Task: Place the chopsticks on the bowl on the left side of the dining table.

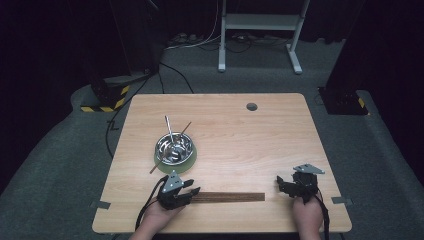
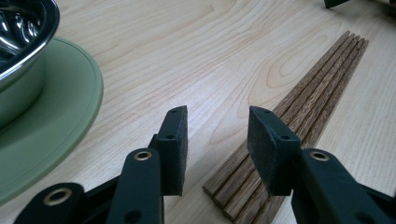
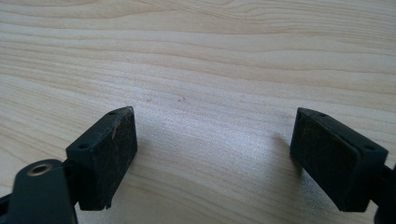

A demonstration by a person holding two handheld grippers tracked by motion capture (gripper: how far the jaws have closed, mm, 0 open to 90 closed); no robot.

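Note:
Several dark wooden chopsticks (image 1: 230,197) lie side by side in a row near the table's front edge. My left gripper (image 1: 192,190) sits low at their left end. In the left gripper view the jaws (image 2: 217,140) stand apart, the chopsticks' (image 2: 317,88) near ends lie under the right-hand pad (image 2: 268,144), and nothing is pressed between the pads. My right gripper (image 1: 280,181) rests at the front right, open over bare wood (image 3: 215,154).
A steel bowl (image 1: 174,147) (image 2: 18,28) sits on a green plate (image 1: 189,162) (image 2: 56,121) just behind the left gripper, with a metal utensil (image 1: 169,127) and a wooden stick (image 1: 185,129) leaning in it. A cable hole (image 1: 252,106) marks the wooden table (image 1: 250,135).

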